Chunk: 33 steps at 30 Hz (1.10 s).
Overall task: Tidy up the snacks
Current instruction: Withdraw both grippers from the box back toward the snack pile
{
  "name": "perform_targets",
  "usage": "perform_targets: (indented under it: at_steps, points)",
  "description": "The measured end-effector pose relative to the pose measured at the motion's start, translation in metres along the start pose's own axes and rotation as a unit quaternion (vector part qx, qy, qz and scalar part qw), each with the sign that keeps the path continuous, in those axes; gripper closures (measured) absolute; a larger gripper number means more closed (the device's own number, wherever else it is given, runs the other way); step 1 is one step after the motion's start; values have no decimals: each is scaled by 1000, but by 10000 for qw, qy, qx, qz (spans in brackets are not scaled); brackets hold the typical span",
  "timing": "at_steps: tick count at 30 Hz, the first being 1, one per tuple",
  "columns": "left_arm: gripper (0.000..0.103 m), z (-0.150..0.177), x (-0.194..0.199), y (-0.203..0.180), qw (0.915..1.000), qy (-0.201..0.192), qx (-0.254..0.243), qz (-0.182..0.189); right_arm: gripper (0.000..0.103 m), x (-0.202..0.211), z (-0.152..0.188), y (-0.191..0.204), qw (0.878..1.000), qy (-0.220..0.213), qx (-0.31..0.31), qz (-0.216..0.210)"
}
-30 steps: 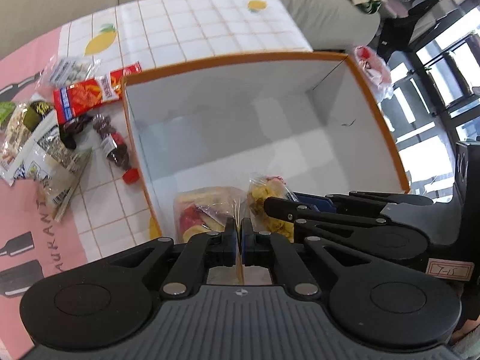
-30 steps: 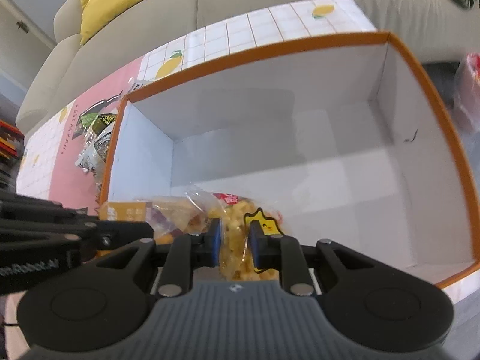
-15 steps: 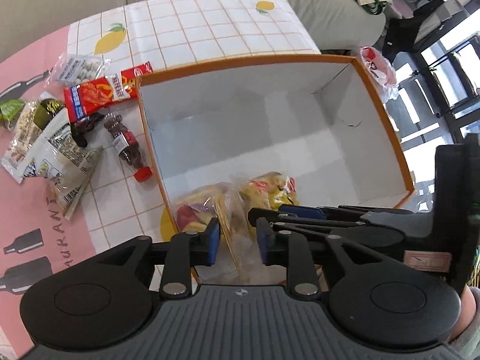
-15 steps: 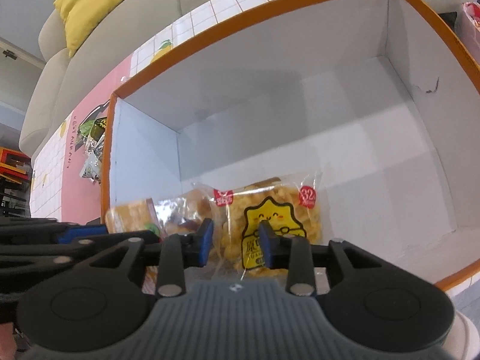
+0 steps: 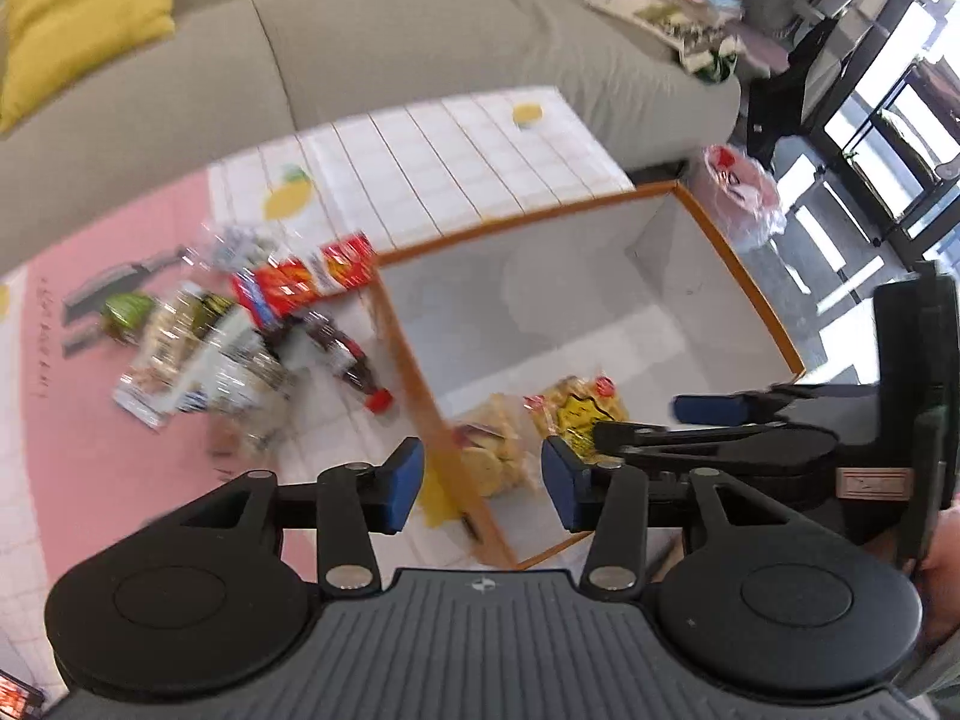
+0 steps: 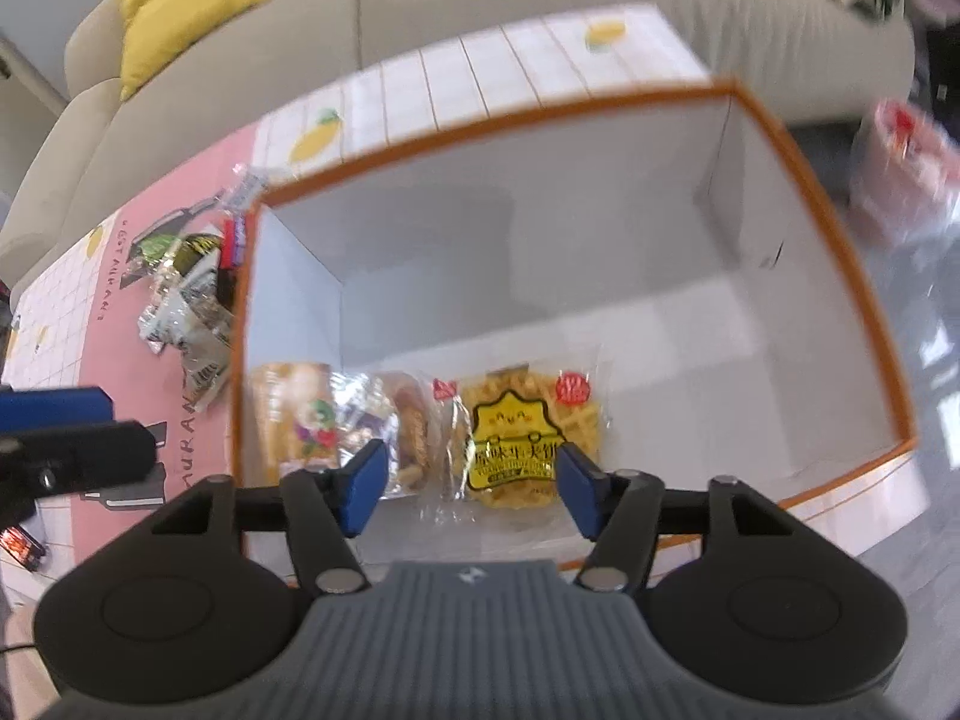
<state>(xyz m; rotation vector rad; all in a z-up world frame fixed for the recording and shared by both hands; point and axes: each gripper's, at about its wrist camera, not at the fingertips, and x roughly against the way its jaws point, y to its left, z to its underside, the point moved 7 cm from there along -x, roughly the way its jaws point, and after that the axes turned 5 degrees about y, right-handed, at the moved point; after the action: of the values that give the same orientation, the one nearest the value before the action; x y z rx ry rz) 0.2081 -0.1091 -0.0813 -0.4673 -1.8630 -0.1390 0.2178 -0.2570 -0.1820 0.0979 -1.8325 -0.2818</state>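
A white box with an orange rim [image 6: 798, 150] [image 5: 540, 216] stands on the table. A yellow waffle-snack bag [image 6: 522, 438] [image 5: 579, 408] and a clear pastry bag [image 6: 360, 414] [image 5: 498, 444] lie flat in its near left corner. My right gripper [image 6: 468, 480] is open and empty above them. My left gripper [image 5: 480, 474] is open and empty over the box's left wall. Several loose snacks lie left of the box: a red packet [image 5: 300, 279], a small cola bottle [image 5: 348, 360] and silver bags [image 5: 198, 360].
A grey sofa [image 5: 390, 48] with a yellow cushion [image 6: 186, 6] runs behind the table. A plastic bag [image 5: 741, 192] lies on the floor at the right. The right gripper shows at the right of the left wrist view [image 5: 750, 420].
Both grippers opened and let go of their snack bags, which now lie in the box. Both grippers rose and drew back from the box.
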Motion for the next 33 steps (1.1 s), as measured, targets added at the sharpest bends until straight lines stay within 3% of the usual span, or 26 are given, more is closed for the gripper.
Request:
perform_targets:
  at_steps: [2, 6, 13, 18, 27, 33]
  points:
    - [45, 5, 14, 7, 9997, -217, -51, -41, 33, 17, 0, 11, 9995, -249, 182, 94]
    - [42, 19, 44, 26, 9972, -697, -105, -265, 31, 52, 4, 37, 9946, -880, 531, 156]
    - [35, 53, 84, 75, 9823, -1675, 135, -825, 25, 90, 20, 94, 9770, -1918, 931, -50]
    - [35, 83, 86, 94, 9756, -1944, 223, -995, 22, 92, 39, 139, 9601, -2508, 1222, -215]
    - [35, 120, 57, 126, 9761, -1938, 471, -865, 20, 56, 71, 186, 9442, -2671, 1927, 0]
    - [35, 119, 43, 149, 9780, -1847, 467, -845, 18, 28, 65, 201, 9390, -2535, 2324, 96]
